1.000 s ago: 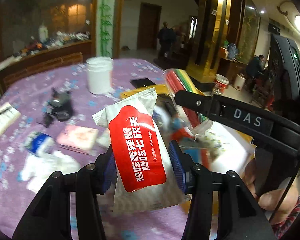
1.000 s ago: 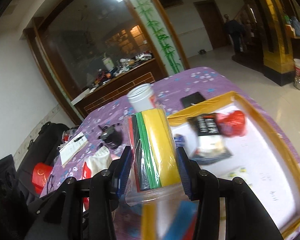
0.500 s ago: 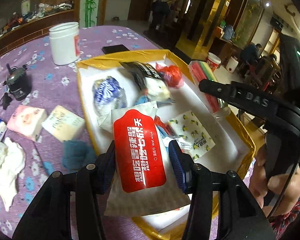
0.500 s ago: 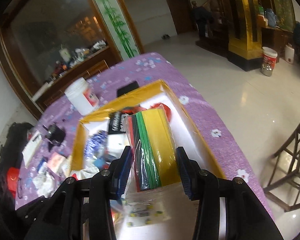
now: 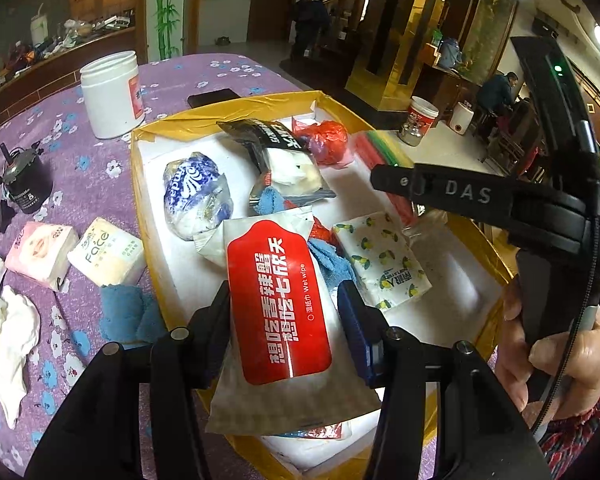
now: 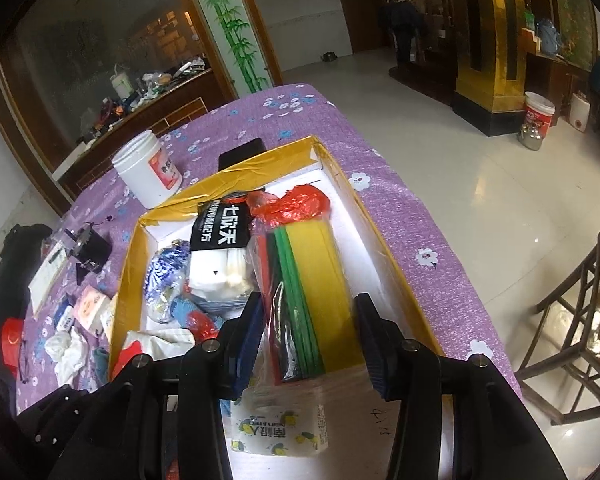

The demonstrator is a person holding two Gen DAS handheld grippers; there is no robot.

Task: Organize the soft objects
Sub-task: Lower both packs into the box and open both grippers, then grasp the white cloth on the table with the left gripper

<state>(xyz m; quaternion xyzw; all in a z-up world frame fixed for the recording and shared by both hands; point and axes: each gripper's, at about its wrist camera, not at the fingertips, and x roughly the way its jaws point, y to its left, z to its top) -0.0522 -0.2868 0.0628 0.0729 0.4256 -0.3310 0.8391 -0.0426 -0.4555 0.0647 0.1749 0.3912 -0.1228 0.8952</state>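
Observation:
My left gripper [image 5: 284, 300] is shut on a white wet-wipe pack with a red label [image 5: 276, 292], held over the near end of the yellow-rimmed white box [image 5: 140, 184]. My right gripper [image 6: 308, 308] is shut on a clear bag of red, green and yellow sheets [image 6: 316, 280], low along the right side of the box [image 6: 128, 264]. In the left wrist view that bag [image 5: 376, 148] shows past one of the right gripper's fingers [image 5: 420, 184]. Inside the box lie a lemon-print tissue pack [image 5: 380, 260], a blue-and-white packet [image 5: 196, 196] and a red plastic bag [image 5: 324, 140].
Left of the box, the purple flowered tablecloth carries a pink tissue pack [image 5: 40, 252], a cream tissue pack [image 5: 104, 256], a blue cloth [image 5: 124, 312], a crumpled white cloth [image 5: 4, 328], a black device [image 5: 24, 184], a white jar [image 5: 110, 92] and a phone [image 5: 216, 98]. A hand [image 5: 560, 352] grips the right handle.
Both grippers have swung from above the table to over the box and come lower into it. Each keeps hold of its pack.

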